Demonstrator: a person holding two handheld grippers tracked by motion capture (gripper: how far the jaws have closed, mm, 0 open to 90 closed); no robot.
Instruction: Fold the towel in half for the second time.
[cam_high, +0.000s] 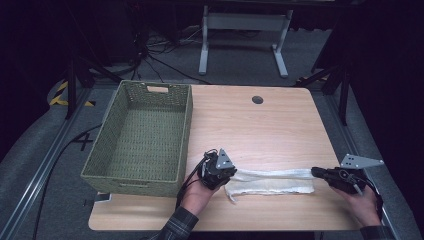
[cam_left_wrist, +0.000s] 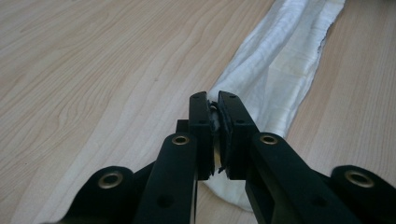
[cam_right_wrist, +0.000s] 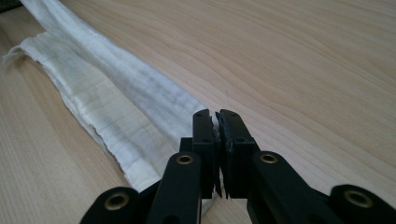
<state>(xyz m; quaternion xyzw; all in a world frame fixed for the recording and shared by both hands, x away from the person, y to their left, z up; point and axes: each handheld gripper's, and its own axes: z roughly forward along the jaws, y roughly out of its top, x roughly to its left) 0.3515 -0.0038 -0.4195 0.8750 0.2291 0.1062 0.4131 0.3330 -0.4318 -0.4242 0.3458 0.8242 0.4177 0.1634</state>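
Observation:
A white cloth (cam_high: 272, 181) lies folded into a long narrow strip near the table's front edge, stretched between my two grippers. My left gripper (cam_high: 234, 172) is shut on the strip's left end; in the left gripper view the cloth (cam_left_wrist: 275, 60) is pinched between the jaws of the left gripper (cam_left_wrist: 214, 100) and runs away from them. My right gripper (cam_high: 316, 172) is shut on the right end; in the right gripper view the cloth (cam_right_wrist: 107, 102) runs off to the upper left from the jaws of the right gripper (cam_right_wrist: 215, 116). Both grippers sit low over the wooden table (cam_high: 260, 130).
A green woven basket (cam_high: 141, 134) with nothing in it stands on the table's left part, just left of my left hand. A round cable hole (cam_high: 257, 99) sits near the far edge. Beyond the table stands a white frame (cam_high: 245, 35) on the floor.

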